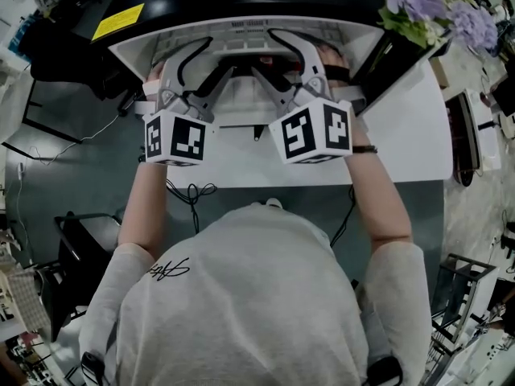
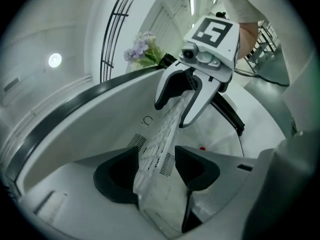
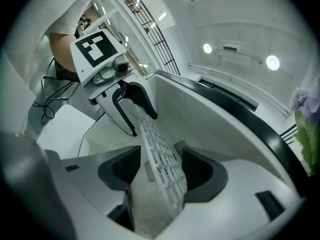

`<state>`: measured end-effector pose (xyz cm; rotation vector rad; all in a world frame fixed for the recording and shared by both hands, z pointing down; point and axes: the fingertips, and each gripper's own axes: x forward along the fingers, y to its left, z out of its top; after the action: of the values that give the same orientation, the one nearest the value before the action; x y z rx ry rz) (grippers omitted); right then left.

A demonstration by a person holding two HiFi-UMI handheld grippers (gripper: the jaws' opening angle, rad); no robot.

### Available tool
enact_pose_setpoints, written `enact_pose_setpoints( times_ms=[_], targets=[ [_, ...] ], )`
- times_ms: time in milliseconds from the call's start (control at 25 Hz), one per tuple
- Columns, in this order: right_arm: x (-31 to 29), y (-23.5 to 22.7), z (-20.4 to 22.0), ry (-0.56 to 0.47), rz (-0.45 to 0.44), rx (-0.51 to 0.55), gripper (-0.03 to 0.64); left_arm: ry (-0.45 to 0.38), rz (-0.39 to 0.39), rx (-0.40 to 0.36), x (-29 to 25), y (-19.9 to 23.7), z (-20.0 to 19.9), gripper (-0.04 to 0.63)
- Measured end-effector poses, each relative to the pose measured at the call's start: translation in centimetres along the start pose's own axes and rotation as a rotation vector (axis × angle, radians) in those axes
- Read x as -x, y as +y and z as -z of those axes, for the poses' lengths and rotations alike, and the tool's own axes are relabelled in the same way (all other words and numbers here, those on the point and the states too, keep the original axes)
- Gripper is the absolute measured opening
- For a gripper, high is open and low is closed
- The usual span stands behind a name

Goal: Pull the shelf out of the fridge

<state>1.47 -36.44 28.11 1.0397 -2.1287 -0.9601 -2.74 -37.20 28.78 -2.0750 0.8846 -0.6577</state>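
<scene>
Evidently, left tool [image 2: 156,154], right tool [image 3: 161,154] released, shelf [image 2: 162,129] loose between jaws, seen only in gripper views.

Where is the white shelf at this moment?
In the head view the shelf is at top centre, at the mouth of the fridge, reaching from the open left tool to the open right tool.

Grey T-shirt [image 1: 249,296] bears black script; left tool [image 2: 156,169] and right tool [image 3: 160,171] are white.
</scene>
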Motion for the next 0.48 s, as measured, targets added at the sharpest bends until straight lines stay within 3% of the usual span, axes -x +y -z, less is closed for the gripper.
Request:
enact_pose_setpoints(
  times_ms=[160, 480],
  targets=[
    [-0.9, 0.0, 0.5, 0.028, -0.003, 0.048, 0.238, 0.060, 0.000, -0.079, -0.9, -0.3, 0.9, 0.215],
    [-3.0, 0.7, 2.2, 0.110, -0.042, 0.110, 0.239, 0.129, 0.032, -0.109, -2.6, -0.5, 2.0, 0.215]
  ],
)
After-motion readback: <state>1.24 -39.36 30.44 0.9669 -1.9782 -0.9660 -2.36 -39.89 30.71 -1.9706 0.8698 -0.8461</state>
